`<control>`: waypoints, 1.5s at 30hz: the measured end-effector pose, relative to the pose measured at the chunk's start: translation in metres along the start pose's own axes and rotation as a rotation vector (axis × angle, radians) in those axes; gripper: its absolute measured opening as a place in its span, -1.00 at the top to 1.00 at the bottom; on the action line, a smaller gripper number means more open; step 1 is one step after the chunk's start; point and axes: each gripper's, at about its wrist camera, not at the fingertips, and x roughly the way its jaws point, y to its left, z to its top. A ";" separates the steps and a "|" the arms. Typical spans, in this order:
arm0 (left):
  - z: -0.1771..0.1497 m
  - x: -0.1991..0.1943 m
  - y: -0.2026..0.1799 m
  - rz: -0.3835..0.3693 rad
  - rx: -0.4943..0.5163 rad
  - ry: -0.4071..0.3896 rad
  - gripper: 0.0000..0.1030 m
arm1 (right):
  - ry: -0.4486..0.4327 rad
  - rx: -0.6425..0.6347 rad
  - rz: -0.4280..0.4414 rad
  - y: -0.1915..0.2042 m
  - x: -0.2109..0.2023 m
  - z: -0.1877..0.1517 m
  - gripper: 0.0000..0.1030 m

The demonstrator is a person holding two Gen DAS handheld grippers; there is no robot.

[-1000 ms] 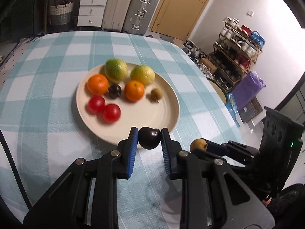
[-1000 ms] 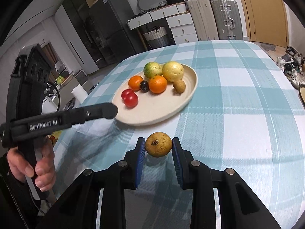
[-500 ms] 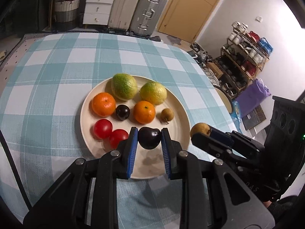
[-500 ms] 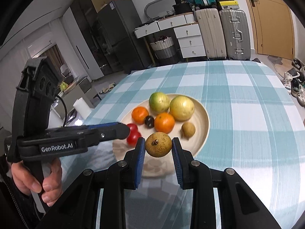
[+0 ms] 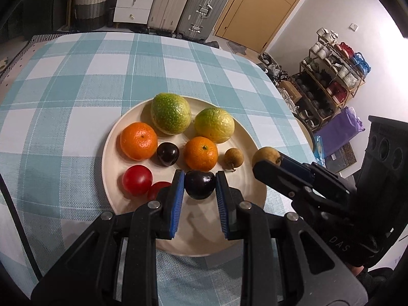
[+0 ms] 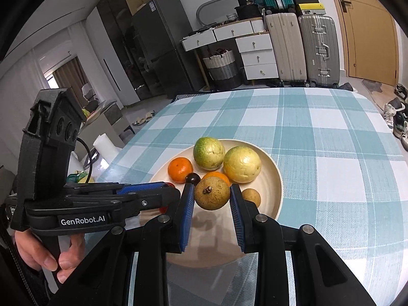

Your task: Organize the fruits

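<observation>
Blue-padded, both angled down over the plate (image 5: pixel 112 137): left hand-held gripper (image 5: pixel 199 183) clamps a dark plum (image 5: pixel 199 184), right hand-held gripper (image 6: pixel 212 195) a brown fruit (image 6: pixel 212 196).

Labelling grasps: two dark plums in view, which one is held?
The nearer plum, clamped between the left gripper jaws above the plate. The other plum lies loose on the plate between the two oranges.

Matt cream plate (image 5: pixel 255 193), woven checked cloth (image 5: pixel 76 97), glossy dark plum (image 5: pixel 199 184), rough brown fruit (image 6: pixel 212 193)
</observation>
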 end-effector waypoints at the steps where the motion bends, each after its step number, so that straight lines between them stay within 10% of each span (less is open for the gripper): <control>1: 0.000 0.001 0.000 -0.001 0.000 -0.001 0.58 | 0.004 0.002 0.000 -0.001 0.002 0.000 0.44; 17: 0.002 0.011 0.005 -0.012 -0.014 0.007 0.58 | 0.050 -0.006 -0.011 -0.002 0.020 -0.007 0.43; 21: 0.004 0.007 0.006 -0.025 -0.014 -0.033 0.56 | 0.038 -0.018 -0.036 0.001 0.020 -0.007 0.04; 29: 0.001 -0.010 0.010 -0.040 -0.026 -0.082 0.40 | -0.020 0.008 -0.064 -0.006 0.000 -0.011 -0.01; 45: -0.027 -0.072 0.002 0.217 0.040 -0.295 0.09 | -0.238 -0.024 -0.176 0.012 -0.059 -0.020 -0.68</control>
